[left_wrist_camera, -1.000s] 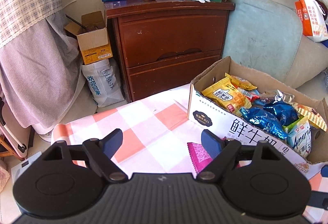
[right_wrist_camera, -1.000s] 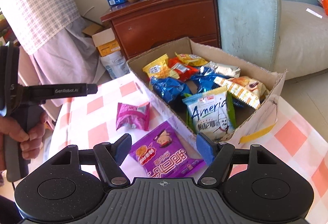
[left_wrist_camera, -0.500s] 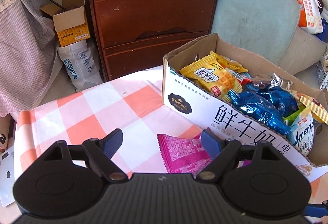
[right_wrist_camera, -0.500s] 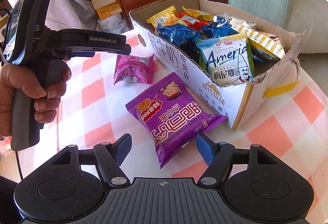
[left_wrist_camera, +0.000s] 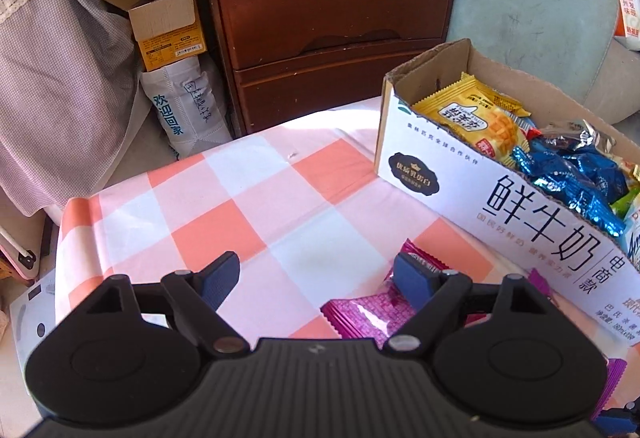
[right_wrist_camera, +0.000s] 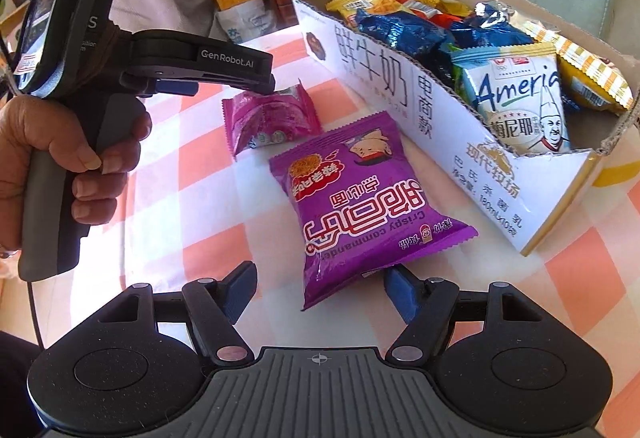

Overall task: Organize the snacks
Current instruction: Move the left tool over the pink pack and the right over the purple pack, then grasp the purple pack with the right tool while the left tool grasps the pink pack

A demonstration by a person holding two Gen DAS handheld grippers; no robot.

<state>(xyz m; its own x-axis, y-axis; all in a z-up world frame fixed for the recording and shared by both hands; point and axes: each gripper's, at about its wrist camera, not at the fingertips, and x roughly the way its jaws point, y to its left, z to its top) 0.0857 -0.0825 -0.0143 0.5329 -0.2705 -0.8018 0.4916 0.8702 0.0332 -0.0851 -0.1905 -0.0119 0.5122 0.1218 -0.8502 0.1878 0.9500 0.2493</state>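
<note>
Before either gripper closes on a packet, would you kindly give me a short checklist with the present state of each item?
1. Right gripper fingers apart, nothing clamped: ok.
2. Large purple crinkly noodle-snack packet between the right fingers: ok; its near corner lies in the gap.
3. Left gripper fingers apart, nothing clamped: ok.
4. Small magenta foil packet centred between the left fingers: not ok; it sits under the finger nearer the box.
5. Both packets flat on the orange-and-white checked tablecloth, apart from each other: ok.
6. Room left in the open white cardboard box of snacks: cannot tell.
</note>
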